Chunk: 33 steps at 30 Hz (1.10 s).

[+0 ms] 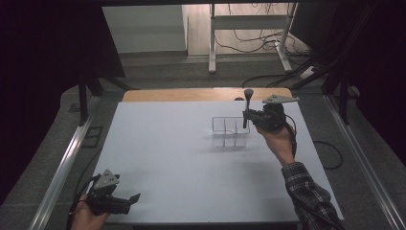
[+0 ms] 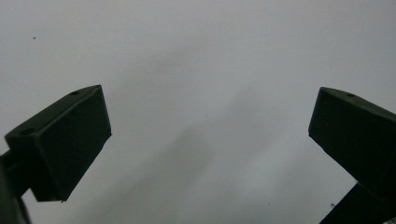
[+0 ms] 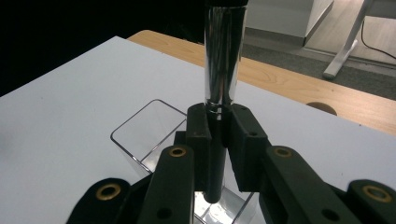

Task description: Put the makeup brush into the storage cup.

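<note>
- The right gripper (image 1: pixel 247 115) clenches its jaws around a brush (image 1: pixel 247 104), held upright with its shiny handle rising above the jaws.
- The brush hangs just over a clear plastic organizer (image 1: pixel 230 132) standing on the white table (image 1: pixel 182 158).
- The left gripper (image 1: pixel 130 200) rests near the table's front left corner, jaws spread wide with nothing between them.

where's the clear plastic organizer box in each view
High view: the clear plastic divided organizer box sits right of centre on the white table, under the right gripper.
Left gripper view: I don't see it here.
Right gripper view: lower centre, behind the fingers.
Shared landmark: the shiny metal-handled brush held upright above it.
</note>
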Each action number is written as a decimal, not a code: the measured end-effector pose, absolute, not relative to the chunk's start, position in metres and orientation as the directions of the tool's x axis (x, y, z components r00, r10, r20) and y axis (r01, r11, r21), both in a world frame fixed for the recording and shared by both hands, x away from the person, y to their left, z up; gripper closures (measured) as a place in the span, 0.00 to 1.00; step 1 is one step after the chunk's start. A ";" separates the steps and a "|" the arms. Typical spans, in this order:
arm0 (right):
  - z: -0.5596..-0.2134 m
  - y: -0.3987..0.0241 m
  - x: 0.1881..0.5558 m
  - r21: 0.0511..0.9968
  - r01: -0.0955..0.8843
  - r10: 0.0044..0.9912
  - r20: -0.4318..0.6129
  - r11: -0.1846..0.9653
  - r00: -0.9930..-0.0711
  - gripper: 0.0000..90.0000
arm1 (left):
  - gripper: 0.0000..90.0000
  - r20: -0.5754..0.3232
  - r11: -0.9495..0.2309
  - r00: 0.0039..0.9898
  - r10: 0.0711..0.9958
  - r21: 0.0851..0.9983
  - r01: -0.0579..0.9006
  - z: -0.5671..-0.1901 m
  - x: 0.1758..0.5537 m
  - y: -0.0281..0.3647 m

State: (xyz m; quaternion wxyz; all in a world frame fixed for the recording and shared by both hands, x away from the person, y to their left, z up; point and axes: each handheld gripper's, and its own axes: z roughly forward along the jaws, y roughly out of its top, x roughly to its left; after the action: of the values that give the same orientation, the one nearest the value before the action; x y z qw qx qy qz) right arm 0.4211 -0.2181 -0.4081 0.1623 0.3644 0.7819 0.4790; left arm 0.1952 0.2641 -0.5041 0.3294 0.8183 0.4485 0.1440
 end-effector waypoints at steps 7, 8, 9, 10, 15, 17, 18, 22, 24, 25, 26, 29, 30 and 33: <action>-0.417 -0.216 0.422 0.859 0.422 0.730 0.088 0.289 -0.678 0.87 | 0.00 -0.057 -0.383 0.557 0.829 0.667 0.639 -0.504 0.195 0.264; -0.418 -0.216 0.422 0.859 0.421 0.731 0.085 0.290 -0.677 0.87 | 0.00 -0.058 -0.382 0.557 0.828 0.668 0.638 -0.504 0.195 0.264; -0.418 -0.216 0.422 0.858 0.421 0.730 0.083 0.294 -0.678 0.87 | 0.00 -0.058 -0.383 0.558 0.828 0.668 0.638 -0.504 0.195 0.264; -0.420 -0.215 0.422 0.859 0.419 0.731 0.080 0.295 -0.678 0.87 | 0.00 -0.058 -0.383 0.558 0.828 0.668 0.638 -0.504 0.195 0.264; -0.423 -0.216 0.423 0.859 0.414 0.735 0.069 0.300 -0.675 0.87 | 0.00 -0.057 -0.385 0.559 0.827 0.666 0.638 -0.504 0.195 0.264; -0.425 -0.217 0.423 0.860 0.415 0.738 0.068 0.298 -0.672 0.87 | 0.00 -0.057 -0.385 0.559 0.827 0.667 0.638 -0.504 0.195 0.264; -0.426 -0.217 0.423 0.859 0.415 0.738 0.065 0.301 -0.671 0.87 | 0.00 -0.057 -0.386 0.559 0.827 0.667 0.638 -0.504 0.195 0.264; -0.429 -0.217 0.424 0.856 0.417 0.742 0.060 0.307 -0.668 0.87 | 0.00 -0.059 -0.384 0.559 0.827 0.668 0.637 -0.504 0.195 0.264; -0.431 -0.217 0.424 0.853 0.419 0.743 0.057 0.310 -0.667 0.87 | 0.00 -0.060 -0.383 0.559 0.827 0.668 0.638 -0.504 0.195 0.264; -0.432 -0.217 0.425 0.852 0.419 0.743 0.056 0.312 -0.667 0.87 | 0.00 -0.060 -0.384 0.560 0.827 0.668 0.638 -0.504 0.195 0.264; -0.433 -0.217 0.425 0.853 0.418 0.744 0.053 0.313 -0.666 0.87 | 0.00 -0.060 -0.384 0.560 0.827 0.668 0.638 -0.504 0.195 0.264; -0.435 -0.217 0.425 0.851 0.419 0.744 0.051 0.317 -0.666 0.87 | 0.00 -0.060 -0.383 0.560 0.827 0.669 0.637 -0.503 0.195 0.264; -0.435 -0.216 0.425 0.851 0.419 0.745 0.049 0.318 -0.665 0.87 | 0.00 -0.060 -0.383 0.560 0.826 0.669 0.637 -0.503 0.195 0.264; -0.437 -0.215 0.425 0.848 0.420 0.745 0.047 0.322 -0.666 0.87 | 0.00 -0.060 -0.384 0.560 0.826 0.668 0.637 -0.503 0.195 0.264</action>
State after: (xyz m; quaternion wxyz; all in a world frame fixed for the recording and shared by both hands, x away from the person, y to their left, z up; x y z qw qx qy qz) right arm 0.4251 -0.2155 -0.4369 0.1794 0.3673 0.7929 0.4519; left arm 0.1952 0.2638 -0.5035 0.3300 0.8193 0.4465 0.1431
